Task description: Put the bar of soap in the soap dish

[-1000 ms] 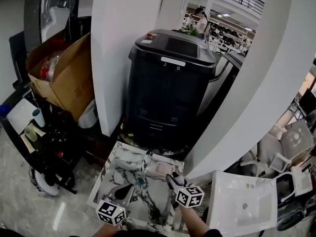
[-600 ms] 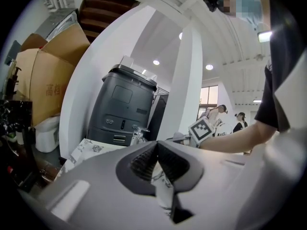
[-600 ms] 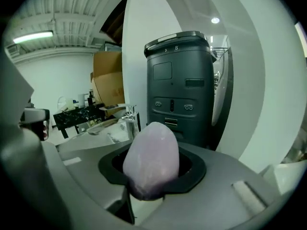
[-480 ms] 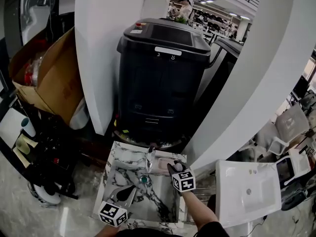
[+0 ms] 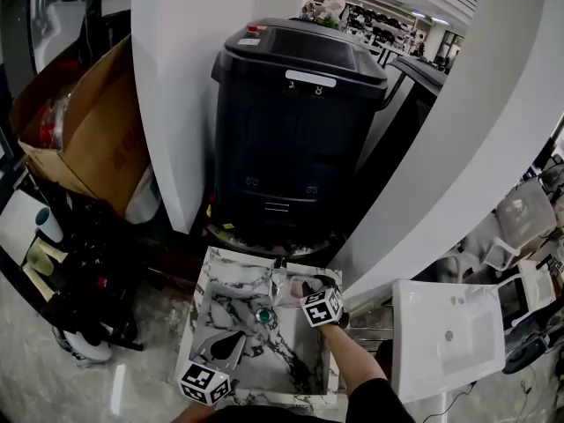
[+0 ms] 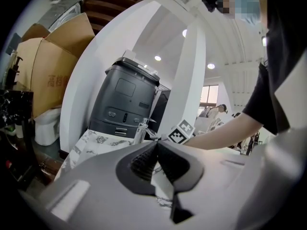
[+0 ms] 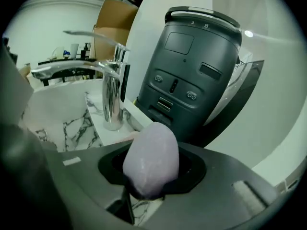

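Soap comes first: the lilac bar of soap (image 7: 151, 164) is clamped between the fingers (image 7: 192, 169) of the right gripper (image 7: 152, 186). Its long axis runs out along them, so the rounded end sticks well past the tips. The soap dish (image 5: 287, 287), a pale pink tray as far as I can tell, lies on the back ledge of the marbled basin (image 5: 231, 311), just right of the faucet (image 7: 113, 97). In the right gripper view only a sliver of it shows, low and just left of the bar. So the dish lies ahead of and below the held bar, close by. The coming move, as I judge it, is a short lowering with the bar tipped flatter, so that it lies along the dish and does not land end-on. The left gripper (image 6: 156, 145) hangs over the basin's near edge, well apart from the dish, its fingers closed tip to tip on nothing; the right hand is plainly nearer.
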The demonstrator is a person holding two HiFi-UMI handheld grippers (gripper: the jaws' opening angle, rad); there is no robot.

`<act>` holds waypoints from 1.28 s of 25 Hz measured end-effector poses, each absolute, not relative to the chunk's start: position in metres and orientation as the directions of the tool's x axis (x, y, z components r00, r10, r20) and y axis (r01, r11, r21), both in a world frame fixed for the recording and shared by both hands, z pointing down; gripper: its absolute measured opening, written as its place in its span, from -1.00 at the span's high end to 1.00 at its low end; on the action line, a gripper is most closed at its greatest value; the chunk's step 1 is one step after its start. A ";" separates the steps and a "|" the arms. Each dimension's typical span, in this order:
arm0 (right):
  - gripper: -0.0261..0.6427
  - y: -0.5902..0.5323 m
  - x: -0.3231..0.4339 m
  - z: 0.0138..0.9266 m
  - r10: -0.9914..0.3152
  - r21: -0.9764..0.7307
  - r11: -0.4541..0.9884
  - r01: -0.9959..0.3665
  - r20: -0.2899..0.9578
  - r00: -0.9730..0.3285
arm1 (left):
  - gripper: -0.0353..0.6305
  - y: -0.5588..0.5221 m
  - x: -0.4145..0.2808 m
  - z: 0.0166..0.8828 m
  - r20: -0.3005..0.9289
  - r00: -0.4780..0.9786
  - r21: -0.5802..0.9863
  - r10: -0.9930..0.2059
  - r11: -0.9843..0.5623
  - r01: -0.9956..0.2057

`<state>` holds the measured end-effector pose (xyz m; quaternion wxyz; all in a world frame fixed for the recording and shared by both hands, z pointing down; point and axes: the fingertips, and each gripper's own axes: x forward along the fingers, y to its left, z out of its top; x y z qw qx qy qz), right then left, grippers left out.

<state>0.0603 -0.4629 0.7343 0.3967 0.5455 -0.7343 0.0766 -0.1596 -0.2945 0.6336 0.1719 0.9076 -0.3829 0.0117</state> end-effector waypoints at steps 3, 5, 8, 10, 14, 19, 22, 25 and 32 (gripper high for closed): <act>0.50 -0.464 0.062 0.748 -0.713 0.351 0.409 -0.842 0.699 -0.055 | 0.74 -0.296 -0.162 0.636 0.155 0.705 0.311 -0.692 -0.643 -0.700; 0.50 -0.463 0.064 0.757 -0.699 0.354 0.409 -0.841 0.714 -0.039 | 0.74 -0.296 -0.163 0.637 0.157 0.705 0.315 -0.692 -0.641 -0.700; 0.50 -0.463 0.067 0.765 -0.692 0.358 0.402 -0.843 0.722 -0.024 | 0.74 -0.296 -0.165 0.639 0.159 0.702 0.316 -0.694 -0.638 -0.702; 0.50 -0.465 0.068 0.767 -0.689 0.369 0.404 -0.837 0.725 -0.013 | 0.74 -0.297 -0.166 0.639 0.160 0.701 0.317 -0.695 -0.636 -0.703; 0.50 -0.466 0.066 0.765 -0.694 0.353 0.398 -0.847 0.720 -0.025 | 0.74 -0.295 -0.163 0.641 0.162 0.703 0.321 -0.692 -0.637 -0.701; 0.50 -0.465 0.058 0.767 -0.686 0.328 0.436 -0.838 0.724 -0.074 | 0.74 -0.291 -0.158 0.643 0.167 0.709 0.320 -0.685 -0.643 -0.696; 0.50 -0.467 0.058 0.767 -0.682 0.314 0.433 -0.845 0.727 -0.079 | 0.74 -0.288 -0.158 0.643 0.168 0.709 0.320 -0.684 -0.643 -0.696; 0.50 -0.470 0.059 0.766 -0.677 0.292 0.421 -0.859 0.731 -0.084 | 0.74 -0.286 -0.158 0.645 0.171 0.708 0.326 -0.685 -0.639 -0.697; 0.38 -0.471 0.054 0.766 -0.670 0.227 0.422 -0.877 0.730 -0.133 | 0.74 -0.281 -0.161 0.648 0.176 0.701 0.331 -0.691 -0.629 -0.703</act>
